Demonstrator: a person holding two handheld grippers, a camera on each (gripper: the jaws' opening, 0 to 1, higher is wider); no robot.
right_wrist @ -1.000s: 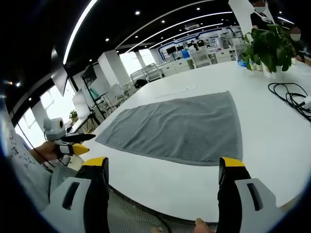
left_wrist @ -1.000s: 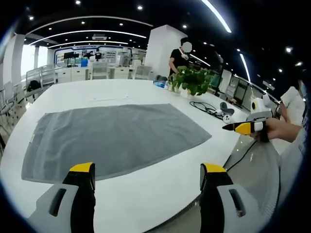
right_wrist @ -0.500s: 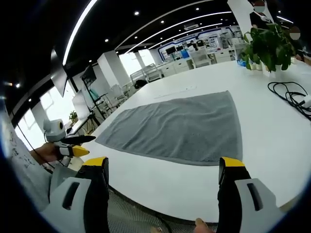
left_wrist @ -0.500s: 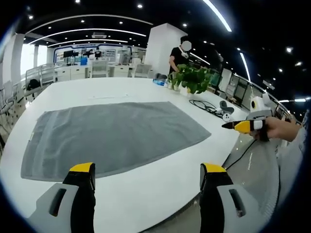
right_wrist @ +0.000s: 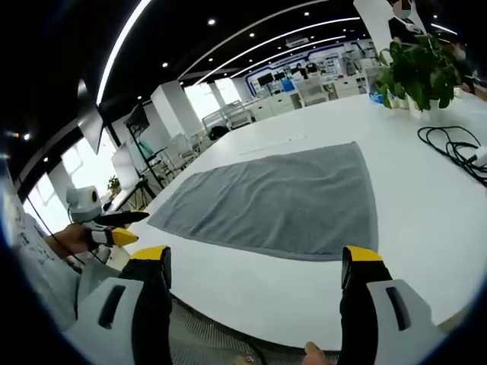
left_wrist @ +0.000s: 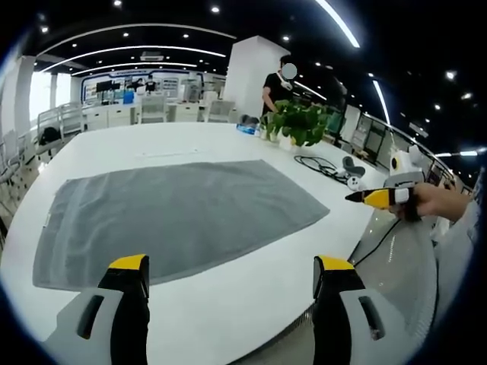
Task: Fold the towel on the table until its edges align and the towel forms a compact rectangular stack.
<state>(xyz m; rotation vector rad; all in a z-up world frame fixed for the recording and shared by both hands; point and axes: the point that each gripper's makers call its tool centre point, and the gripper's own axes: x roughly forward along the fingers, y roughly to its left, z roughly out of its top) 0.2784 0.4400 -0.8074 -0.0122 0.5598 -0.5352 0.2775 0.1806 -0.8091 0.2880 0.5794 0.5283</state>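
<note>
So, grey towel (left_wrist: 171,217) lies flat, fully spread, unfolded on the white table (left_wrist: 228,300), w/ its long near edge running along the table's near side but set back from the rim. Left gripper (left_wrist: 232,277) is released, jaws wide apart, held off the near table edge, not touching towel or table. Right gripper (right_wrist: 255,270) also released, jaws spread wide, hovering over the near rim, clear of the towel (right_wrist: 281,201).

In left gripper view the right gripper shows at far right, yellow tip, held in a hand (left_wrist: 437,201), well apart from the towel. In right gripper view the left gripper shows at left w/ its hand (right_wrist: 68,239), beyond the towel's left corner.

Potted plant (left_wrist: 298,124) stands at far right of table, black cable (left_wrist: 319,167) just beside it, near side. Person (left_wrist: 278,87) stands behind the plant. Desks & chairs in bkgd, too small for detail.
</note>
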